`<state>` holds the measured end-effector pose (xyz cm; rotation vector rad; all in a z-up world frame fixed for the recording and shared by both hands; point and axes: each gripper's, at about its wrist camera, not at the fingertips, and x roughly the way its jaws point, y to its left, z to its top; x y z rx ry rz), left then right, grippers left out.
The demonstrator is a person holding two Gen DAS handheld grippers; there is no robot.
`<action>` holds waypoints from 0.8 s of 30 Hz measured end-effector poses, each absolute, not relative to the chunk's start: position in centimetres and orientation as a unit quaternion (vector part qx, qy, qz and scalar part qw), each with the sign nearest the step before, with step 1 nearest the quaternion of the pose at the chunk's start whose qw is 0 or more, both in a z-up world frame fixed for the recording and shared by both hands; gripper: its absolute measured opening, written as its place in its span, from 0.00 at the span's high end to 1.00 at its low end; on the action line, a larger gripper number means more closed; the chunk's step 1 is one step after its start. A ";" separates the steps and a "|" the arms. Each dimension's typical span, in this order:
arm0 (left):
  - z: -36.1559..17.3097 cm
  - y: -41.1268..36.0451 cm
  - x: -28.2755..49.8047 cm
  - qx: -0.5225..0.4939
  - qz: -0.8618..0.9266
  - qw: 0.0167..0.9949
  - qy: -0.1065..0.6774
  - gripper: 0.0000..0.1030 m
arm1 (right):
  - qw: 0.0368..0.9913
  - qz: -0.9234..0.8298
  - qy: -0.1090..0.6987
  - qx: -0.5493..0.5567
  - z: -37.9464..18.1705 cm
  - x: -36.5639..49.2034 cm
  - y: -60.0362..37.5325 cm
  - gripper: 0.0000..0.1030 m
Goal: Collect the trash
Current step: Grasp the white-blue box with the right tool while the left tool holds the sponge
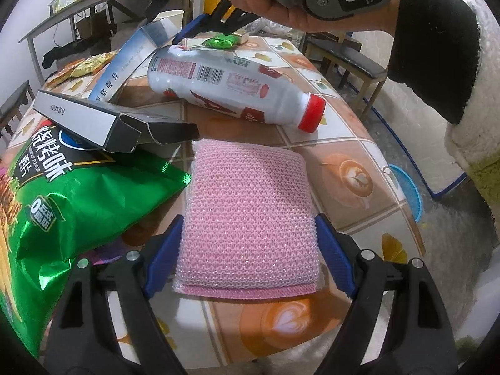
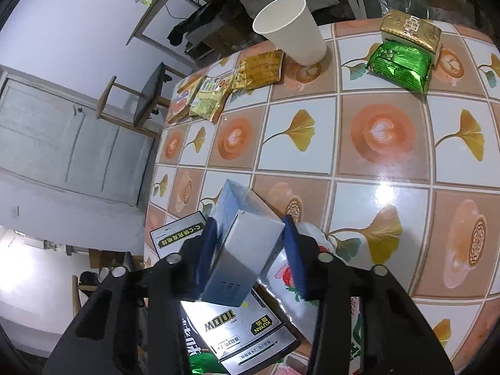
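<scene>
A pink mesh sponge [image 1: 250, 215] lies flat on the tiled table [image 1: 343, 143], and my left gripper [image 1: 250, 253] is shut on its near end, a blue pad against each side. My right gripper [image 2: 250, 250] has its blue pads against both sides of a long pale blue carton [image 2: 247, 250], which leans up over the other trash. In the left wrist view that carton [image 1: 125, 65] slants up to the right gripper's fingers [image 1: 193, 29], held by a person's hand [image 1: 265, 0]. A white bottle [image 1: 231, 87] with a red cap lies on its side behind the sponge.
A green chip bag [image 1: 78, 200] and an open grey box [image 1: 93, 122] lie left of the sponge. Further back stand a white paper cup [image 2: 290, 28], a green packet [image 2: 400, 62], a gold packet [image 2: 409, 29] and yellow sachets [image 2: 231, 87]. A blue basin [image 1: 406, 187] sits on the floor.
</scene>
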<state>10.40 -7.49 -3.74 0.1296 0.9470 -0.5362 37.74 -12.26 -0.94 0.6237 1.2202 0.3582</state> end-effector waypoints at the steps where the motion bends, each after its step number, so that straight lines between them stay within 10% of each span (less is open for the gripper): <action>1: -3.7 -7.5 10.4 0.062 -0.254 0.854 0.450 0.24 | 0.761 0.165 0.559 0.286 -0.9 37.7 -12.2 0.61; 24: -0.5 -6.2 8.9 0.040 -0.238 0.884 0.401 0.26 | 0.820 0.218 0.430 0.309 9.3 29.2 -17.5 0.68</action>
